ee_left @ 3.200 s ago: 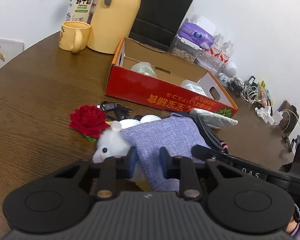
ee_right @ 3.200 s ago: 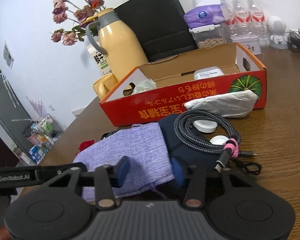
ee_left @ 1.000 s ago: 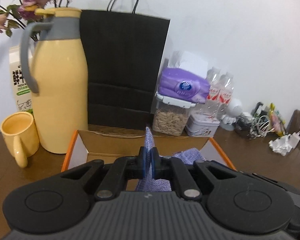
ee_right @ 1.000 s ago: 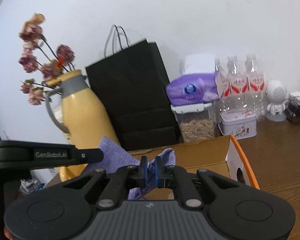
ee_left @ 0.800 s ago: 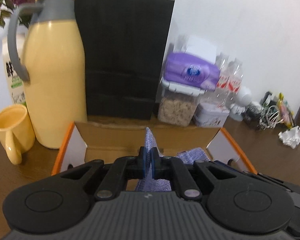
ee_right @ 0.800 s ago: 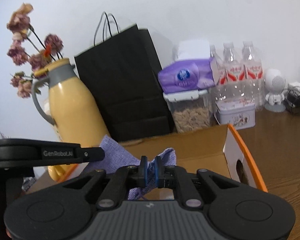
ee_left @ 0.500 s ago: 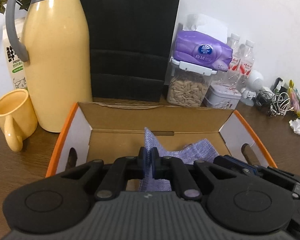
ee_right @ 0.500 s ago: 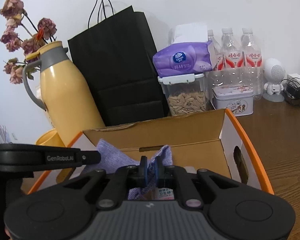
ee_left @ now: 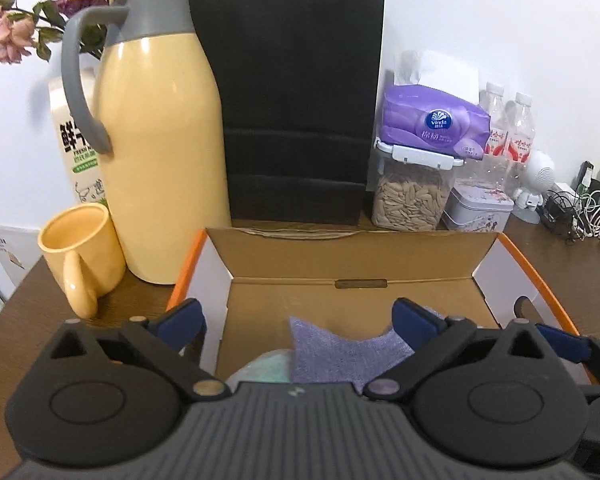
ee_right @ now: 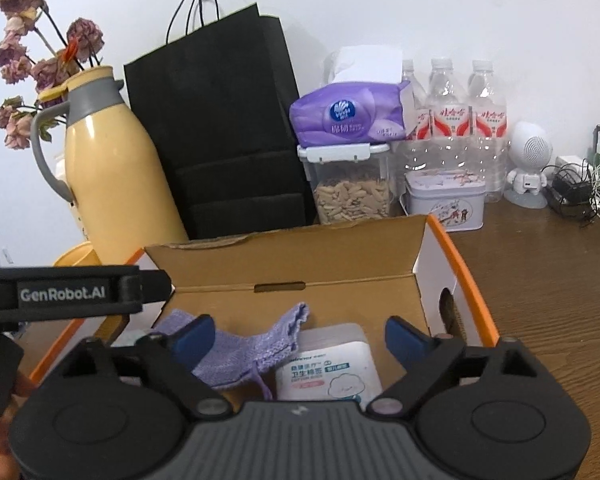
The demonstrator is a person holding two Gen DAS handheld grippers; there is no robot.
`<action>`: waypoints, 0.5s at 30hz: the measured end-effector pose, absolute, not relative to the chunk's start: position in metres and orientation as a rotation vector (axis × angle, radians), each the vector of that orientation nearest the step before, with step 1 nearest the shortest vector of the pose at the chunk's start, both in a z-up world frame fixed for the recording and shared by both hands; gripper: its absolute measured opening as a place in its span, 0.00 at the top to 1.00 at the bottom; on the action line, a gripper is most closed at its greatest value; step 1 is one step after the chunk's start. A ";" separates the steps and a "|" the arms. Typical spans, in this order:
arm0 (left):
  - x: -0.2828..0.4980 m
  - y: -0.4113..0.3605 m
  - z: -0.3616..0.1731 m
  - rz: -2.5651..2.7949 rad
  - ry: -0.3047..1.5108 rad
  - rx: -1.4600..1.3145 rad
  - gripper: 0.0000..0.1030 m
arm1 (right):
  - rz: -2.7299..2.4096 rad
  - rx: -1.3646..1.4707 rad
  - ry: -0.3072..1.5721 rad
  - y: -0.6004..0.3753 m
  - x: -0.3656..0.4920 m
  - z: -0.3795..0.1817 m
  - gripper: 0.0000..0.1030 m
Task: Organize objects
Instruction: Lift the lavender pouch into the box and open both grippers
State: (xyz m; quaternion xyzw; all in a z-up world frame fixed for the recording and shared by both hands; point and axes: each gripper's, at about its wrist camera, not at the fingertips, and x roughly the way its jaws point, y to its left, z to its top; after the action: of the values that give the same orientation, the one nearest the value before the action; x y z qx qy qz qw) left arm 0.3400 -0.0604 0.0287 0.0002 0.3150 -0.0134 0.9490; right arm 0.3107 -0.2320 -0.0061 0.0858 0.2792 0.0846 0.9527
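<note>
Inside one cardboard box (ee_right: pixel 340 276) lie one purple pouch (ee_right: pixel 240 344) and one wipes pack (ee_right: pixel 328 368), both grippers (ee_left: pixel 296 320) (ee_right: pixel 300 336) spread wide, empty.

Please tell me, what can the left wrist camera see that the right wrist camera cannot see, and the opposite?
Only the left wrist view shows the whole yellow mug and the milk carton.

Only the right wrist view shows the white wipes pack inside the box, beside the pouch, and a third water bottle.

Both show the cardboard box, the purple pouch lying in it, the yellow thermos, the black paper bag, and each view's own gripper open.
</note>
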 end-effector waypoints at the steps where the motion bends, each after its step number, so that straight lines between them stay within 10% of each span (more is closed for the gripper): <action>1: 0.340 -0.061 0.029 -0.025 0.646 0.003 0.00 | 0.171 0.175 0.569 -0.233 0.310 -0.004 0.06; 15: 0.308 -0.051 0.044 -0.011 0.605 -0.034 0.00 | 0.155 0.125 0.511 -0.234 0.282 0.018 0.00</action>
State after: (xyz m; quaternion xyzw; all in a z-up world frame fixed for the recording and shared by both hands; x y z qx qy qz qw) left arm 0.3080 -0.0513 0.0444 -0.0166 0.2981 -0.0054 0.9544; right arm 0.2822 -0.2343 0.0182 0.0618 0.2521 0.0763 0.9627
